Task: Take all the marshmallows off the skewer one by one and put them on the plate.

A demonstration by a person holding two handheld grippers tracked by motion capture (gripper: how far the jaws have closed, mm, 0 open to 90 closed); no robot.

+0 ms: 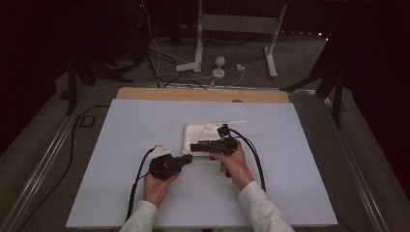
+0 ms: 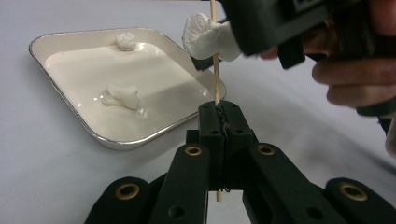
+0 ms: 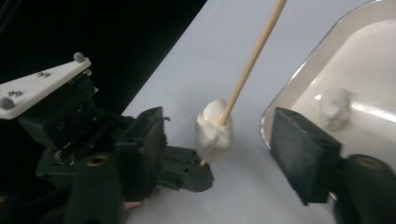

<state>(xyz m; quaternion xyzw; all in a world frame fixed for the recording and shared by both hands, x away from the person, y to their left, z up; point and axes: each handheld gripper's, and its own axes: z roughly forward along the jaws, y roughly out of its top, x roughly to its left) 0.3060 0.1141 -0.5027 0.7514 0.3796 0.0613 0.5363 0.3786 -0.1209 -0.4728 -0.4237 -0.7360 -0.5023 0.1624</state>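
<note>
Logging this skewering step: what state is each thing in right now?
Left claw: shut on the skewer.
Right claw: open around the speared marshmallow.
Skewer: upright.
Speared marshmallow: threaded on the skewer.
Tray: holds two loose marshmallows.

The high view looks forward and down on the whole bench (image 1: 145, 193) from well above. Both gripper views ride low and close, looking along their jaws. All three share the tray (image 1: 189, 140) (image 2: 70, 39) (image 3: 299, 88); the gripper views also share the skewer (image 2: 215, 79) (image 3: 254, 56).
</note>
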